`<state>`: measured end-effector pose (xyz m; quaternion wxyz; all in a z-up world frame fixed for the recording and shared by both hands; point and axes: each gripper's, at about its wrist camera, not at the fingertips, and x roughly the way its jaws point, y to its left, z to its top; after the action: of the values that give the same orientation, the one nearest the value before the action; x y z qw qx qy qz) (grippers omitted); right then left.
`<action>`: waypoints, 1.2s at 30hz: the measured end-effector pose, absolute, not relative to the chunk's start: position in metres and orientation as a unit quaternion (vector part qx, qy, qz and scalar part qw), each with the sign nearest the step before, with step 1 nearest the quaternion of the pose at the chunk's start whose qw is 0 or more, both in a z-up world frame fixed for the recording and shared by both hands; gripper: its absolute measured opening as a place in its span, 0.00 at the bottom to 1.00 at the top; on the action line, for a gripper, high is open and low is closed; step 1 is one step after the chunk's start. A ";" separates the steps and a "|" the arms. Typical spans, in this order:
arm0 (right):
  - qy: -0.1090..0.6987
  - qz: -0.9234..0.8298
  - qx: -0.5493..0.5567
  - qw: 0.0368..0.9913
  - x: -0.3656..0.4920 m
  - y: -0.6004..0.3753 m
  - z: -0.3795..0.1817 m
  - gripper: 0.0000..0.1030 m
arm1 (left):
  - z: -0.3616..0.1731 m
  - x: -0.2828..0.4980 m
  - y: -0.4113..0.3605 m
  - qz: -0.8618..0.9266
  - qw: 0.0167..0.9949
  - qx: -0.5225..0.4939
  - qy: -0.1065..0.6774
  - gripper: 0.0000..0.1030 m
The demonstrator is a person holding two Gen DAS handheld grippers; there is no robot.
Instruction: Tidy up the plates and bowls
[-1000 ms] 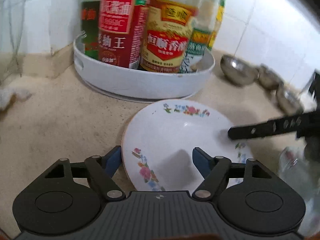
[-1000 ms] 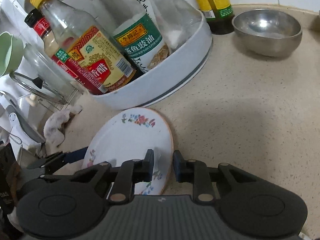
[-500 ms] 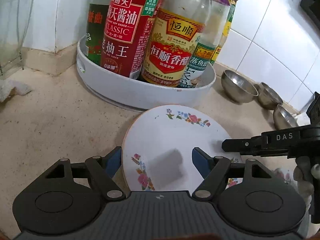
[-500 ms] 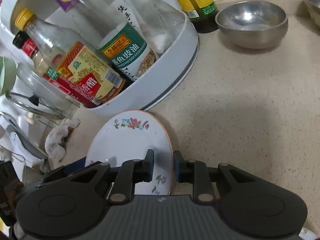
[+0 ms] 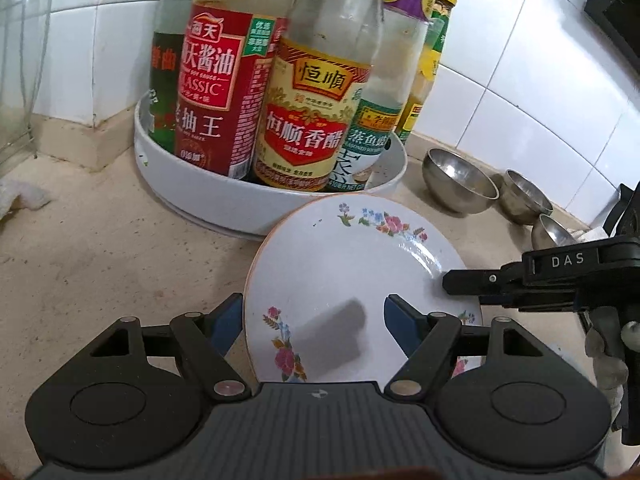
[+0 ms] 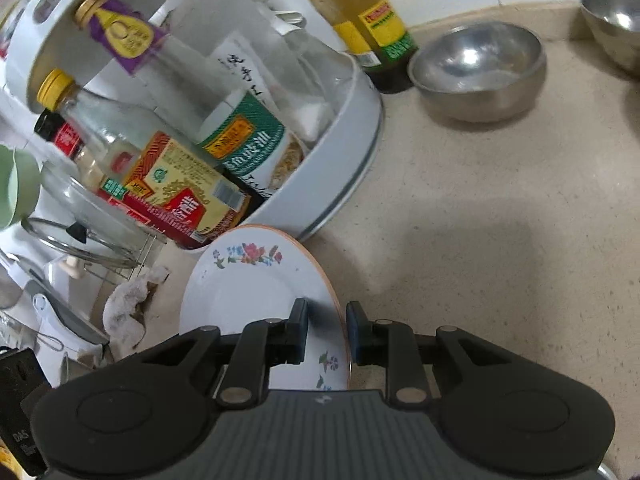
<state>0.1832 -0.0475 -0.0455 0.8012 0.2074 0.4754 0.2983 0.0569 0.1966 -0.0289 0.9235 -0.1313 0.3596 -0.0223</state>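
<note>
Beige speckled counter (image 6: 480,240), white tiled wall behind. Right gripper (image 6: 326,330): fingers closed on the rim of the floral plate (image 6: 256,292), one finger on each face, plate tilted up on edge. Left gripper (image 5: 314,320): fingers wide apart, straddling the plate's near edge; contact not clear. Plate sits just in front of the white round tray (image 5: 224,196) packed with sauce bottles (image 5: 308,116). Three steel bowls (image 5: 460,180) stand on the counter to the right, apart from the plate. White rag (image 6: 128,304) near the left.
</note>
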 end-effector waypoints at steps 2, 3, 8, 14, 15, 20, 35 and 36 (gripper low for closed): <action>0.477 0.298 0.221 0.797 0.182 -0.053 -0.046 0.22 | -0.027 0.057 0.196 -0.025 0.923 -0.133 0.359 0.77; 0.478 0.299 0.228 0.794 0.182 -0.055 -0.046 0.22 | -0.025 0.057 0.195 -0.027 0.924 -0.131 0.358 0.77; 0.465 0.301 0.241 0.797 0.181 -0.064 -0.032 0.22 | -0.018 0.061 0.190 -0.033 0.925 -0.128 0.357 0.77; 0.449 0.298 0.249 0.805 0.177 -0.077 -0.014 0.22 | -0.010 0.062 0.181 -0.048 0.926 -0.129 0.352 0.77; 0.449 0.297 0.252 0.804 0.176 -0.079 -0.012 0.22 | -0.009 0.061 0.179 -0.051 0.926 -0.130 0.352 0.77; 0.444 0.294 0.260 0.806 0.164 -0.093 -0.004 0.22 | -0.003 0.060 0.169 -0.063 0.925 -0.125 0.353 0.77; 0.451 0.239 0.306 0.803 0.116 -0.160 -0.014 0.21 | -0.019 0.059 0.113 -0.140 0.902 -0.102 0.396 0.75; 0.453 0.237 0.311 0.801 0.111 -0.164 -0.015 0.21 | -0.020 0.059 0.110 -0.145 0.900 -0.100 0.398 0.75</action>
<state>0.1110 -0.1644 -0.0149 0.8012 0.3112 0.4530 0.2366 0.0594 0.1103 -0.0196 0.9004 -0.0997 0.3978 -0.1450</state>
